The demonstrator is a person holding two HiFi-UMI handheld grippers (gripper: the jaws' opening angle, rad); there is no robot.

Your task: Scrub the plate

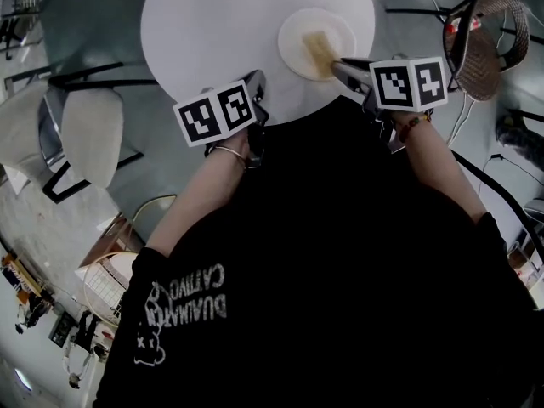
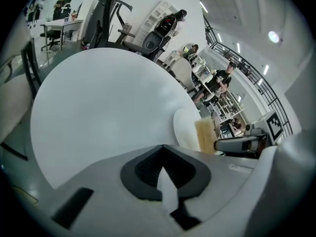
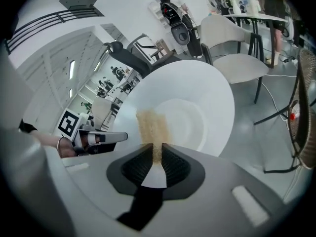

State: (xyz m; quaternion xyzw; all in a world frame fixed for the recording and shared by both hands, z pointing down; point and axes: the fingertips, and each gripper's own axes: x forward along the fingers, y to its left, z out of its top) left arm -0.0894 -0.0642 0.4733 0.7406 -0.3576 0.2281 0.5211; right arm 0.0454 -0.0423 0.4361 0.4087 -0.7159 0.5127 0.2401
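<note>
pinching tan sponge (image 3: 150,125) over pale plate (image 3: 198,122), right gripper (image 3: 157,151)

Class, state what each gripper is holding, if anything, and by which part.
Right gripper: the tan sponge, pinched at its near end. Left gripper: shut, nothing held.

Round white table (image 1: 212,32); white chair (image 1: 89,134) left; wicker chair (image 1: 486,45) right.

The sponge (image 1: 320,52) looks coarse and fibrous, the plate (image 1: 297,34) smooth, the table (image 1: 221,32) matt.
</note>
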